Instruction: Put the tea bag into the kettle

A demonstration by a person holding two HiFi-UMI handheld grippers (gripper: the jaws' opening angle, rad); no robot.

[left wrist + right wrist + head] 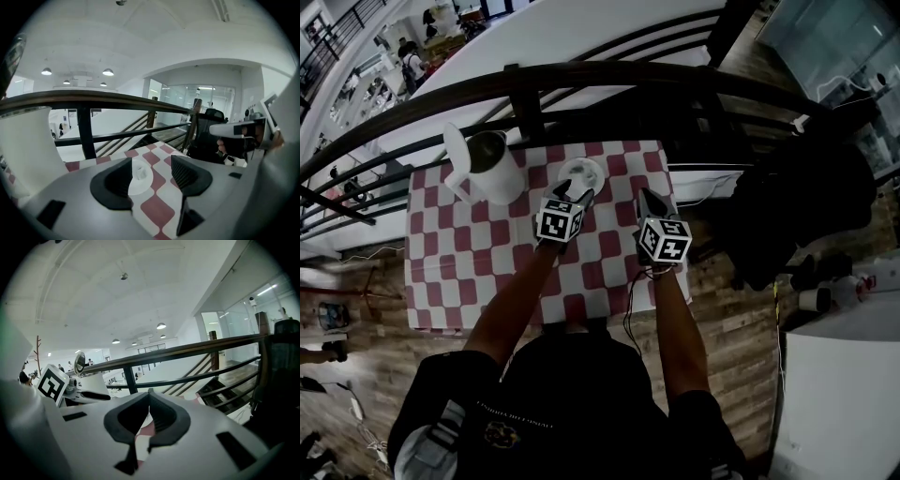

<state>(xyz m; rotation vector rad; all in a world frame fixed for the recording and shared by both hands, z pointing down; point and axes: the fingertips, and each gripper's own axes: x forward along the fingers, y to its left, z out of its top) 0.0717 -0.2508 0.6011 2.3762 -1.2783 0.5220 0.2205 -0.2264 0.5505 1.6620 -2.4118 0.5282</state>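
The tea bag [140, 172], small and white, lies on a white saucer [143, 186] on the checkered table. In the head view the saucer [598, 170] sits just right of the white kettle [492, 169], whose lid stands up. My left gripper [574, 194] hovers at the saucer's near edge. In the left gripper view it [151, 161] is open; the tea bag shows between the jaws, ahead of them and untouched. The kettle's wall [28, 145] fills that view's left. My right gripper [647, 199] hangs to the right, shut and empty [150, 393].
A dark metal railing [609, 80] runs close behind the table's far edge, with stairs beyond. The red-and-white cloth [487, 253] covers a small table. A black chair [806, 206] stands to the right, and a white counter [844, 394] at the lower right.
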